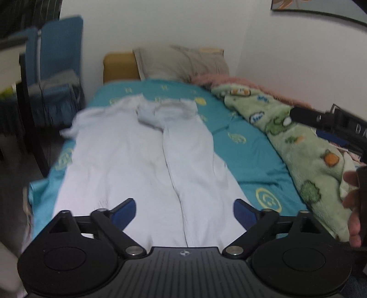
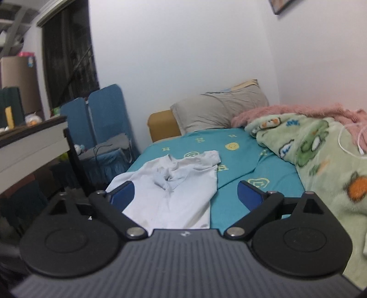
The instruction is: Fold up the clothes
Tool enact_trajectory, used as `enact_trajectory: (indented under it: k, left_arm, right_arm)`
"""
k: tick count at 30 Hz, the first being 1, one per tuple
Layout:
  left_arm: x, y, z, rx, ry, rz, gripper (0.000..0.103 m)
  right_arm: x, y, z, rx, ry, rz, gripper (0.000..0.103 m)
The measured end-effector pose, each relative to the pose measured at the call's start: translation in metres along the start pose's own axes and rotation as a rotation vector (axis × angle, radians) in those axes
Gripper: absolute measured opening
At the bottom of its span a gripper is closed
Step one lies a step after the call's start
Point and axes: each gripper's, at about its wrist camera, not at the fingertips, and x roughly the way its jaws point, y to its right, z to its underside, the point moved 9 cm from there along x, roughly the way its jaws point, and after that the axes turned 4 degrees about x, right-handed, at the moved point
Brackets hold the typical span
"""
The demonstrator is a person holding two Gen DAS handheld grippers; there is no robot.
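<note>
White walls enclose a small bedroom with a bed dressed in a teal sheet printed with yellow smiley and letter motifs. At its head lies a grey pillow against a mustard-yellow cushion. Along the wall side of the mattress a green fleece blanket with cartoon patches is bunched in a long ridge, with a pink fluffy throw behind it and a thin white cable looped on top. Beside the bed on the open side stand blue folding chairs holding grey items, next to a white-edged desk and a dark window. A framed picture hangs high on the wall. Task item: one white T-shirt, spread lengthwise down the middle of the sheet, collar toward the pillow, hem toward the cameras; the neckline is rumpled, one sleeve sticks out over the mattress edge on the chair side, and a long crease or fold line runs down the centre of the body. Left gripper: released, blue pads spread wide above the hem end, nothing between them. Right gripper: likewise spread wide and empty, raised over the shirt and sheet. A hand holding it shows at the edge of the left view.
</note>
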Motion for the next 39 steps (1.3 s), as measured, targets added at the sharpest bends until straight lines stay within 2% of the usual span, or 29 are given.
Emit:
enact_trajectory:
  k: [5,8,10,12,16,18,19,22,24,27,29,32,35,37,39]
  left_arm:
    - [-0.001,0.014,-0.042,0.047,0.108,-0.057,0.103]
    - [0.003,0.015,-0.067,0.022,0.146,-0.042,0.103]
    - [0.01,0.01,-0.078,-0.032,0.157,-0.026,0.103]
    - [0.019,-0.003,-0.08,-0.105,0.134,-0.028,0.103]
    - [0.03,-0.041,-0.066,-0.237,0.149,-0.051,0.103]
    - [0.033,-0.057,-0.056,-0.185,0.107,-0.073,0.103]
    - [0.034,-0.064,-0.052,-0.157,0.088,-0.087,0.103]
    - [0.032,-0.088,-0.042,-0.052,0.065,-0.194,0.103]
    - [0.033,-0.103,-0.037,-0.047,0.049,-0.211,0.103]
    - [0.039,-0.13,-0.031,-0.142,0.03,-0.215,0.103]
    - [0.043,-0.148,-0.027,-0.215,0.017,-0.199,0.103]
    - [0.051,-0.178,-0.018,-0.319,-0.005,-0.212,0.103]
    - [0.057,-0.204,-0.006,-0.448,-0.018,-0.221,0.102]
    - [0.056,-0.217,0.006,-0.572,0.001,-0.184,0.102]
    - [0.057,-0.225,0.015,-0.652,-0.003,-0.188,0.102]
  right_arm:
    - [-0.007,0.0,-0.006,-0.024,0.071,0.01,0.098]
    - [-0.011,0.002,-0.009,-0.047,0.119,0.03,0.098]
    - [-0.011,0.005,-0.009,-0.059,0.142,0.048,0.098]
    - [-0.006,0.008,-0.008,-0.058,0.126,0.06,0.098]
    - [0.017,0.005,-0.008,-0.105,0.048,0.072,0.098]
    - [0.037,-0.007,-0.01,-0.162,-0.015,0.044,0.098]
    - [0.049,-0.016,-0.011,-0.187,-0.044,0.02,0.098]
    - [0.1,-0.053,-0.016,-0.25,-0.118,-0.049,0.097]
    - [0.137,-0.08,-0.017,-0.292,-0.168,-0.094,0.097]
    - [0.202,-0.132,-0.008,-0.374,-0.241,-0.166,0.092]
    - [0.242,-0.172,0.005,-0.436,-0.293,-0.214,0.079]
    - [0.302,-0.232,0.036,-0.495,-0.387,-0.279,0.072]
    - [0.351,-0.287,0.07,-0.576,-0.411,-0.346,0.066]
    - [0.379,-0.316,0.091,-0.629,-0.416,-0.39,0.062]
    - [0.403,-0.337,0.11,-0.66,-0.432,-0.425,0.057]
